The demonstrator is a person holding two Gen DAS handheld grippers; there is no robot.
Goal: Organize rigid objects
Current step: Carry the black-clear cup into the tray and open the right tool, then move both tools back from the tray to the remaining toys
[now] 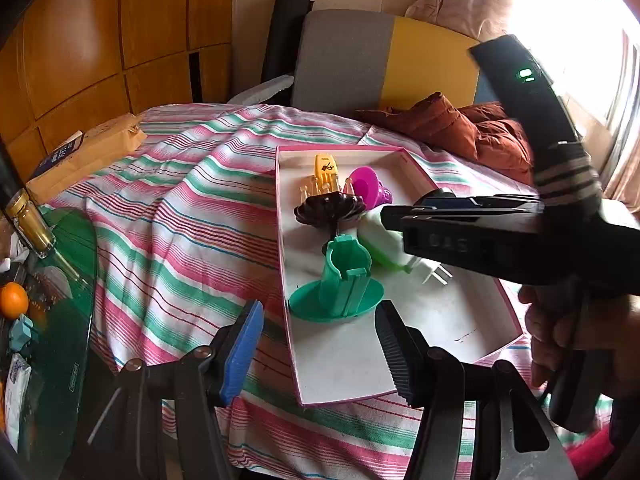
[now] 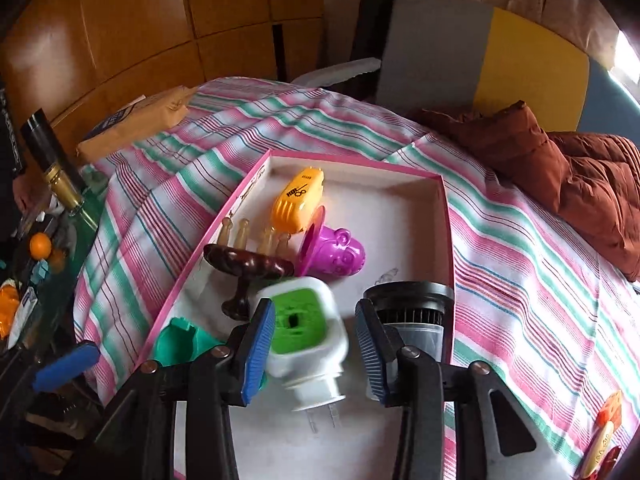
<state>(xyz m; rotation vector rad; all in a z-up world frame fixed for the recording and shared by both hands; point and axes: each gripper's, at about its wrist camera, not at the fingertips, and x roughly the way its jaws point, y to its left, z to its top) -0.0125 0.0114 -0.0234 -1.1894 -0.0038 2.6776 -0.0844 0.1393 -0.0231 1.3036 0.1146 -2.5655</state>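
Observation:
A pink-rimmed white box (image 1: pixel 460 320) (image 2: pixel 400 216) lies on the striped cloth. In it lie a yellow toy (image 1: pixel 325 169) (image 2: pixel 298 200), a purple funnel-shaped toy (image 1: pixel 370 187) (image 2: pixel 334 254), a dark brown stand (image 1: pixel 330 208) (image 2: pixel 246 268), a teal holder (image 1: pixel 340 284) (image 2: pixel 180 344), a white and green plug-in device (image 1: pixel 386 246) (image 2: pixel 306 336) and a black-lidded clear cup (image 2: pixel 410 312). My right gripper (image 2: pixel 316 348) is open, its fingers either side of the plug-in device. My left gripper (image 1: pixel 318 344) is open and empty, just in front of the teal holder.
A rust-brown jacket (image 1: pixel 472 132) (image 2: pixel 580 176) lies at the back right. A tan parcel (image 1: pixel 92 148) (image 2: pixel 136 126) lies at the back left. A green glass table (image 1: pixel 60 320) on the left holds a bottle (image 1: pixel 28 220), an orange (image 1: pixel 14 300) and clutter. A grey and yellow chair (image 1: pixel 384 60) stands behind.

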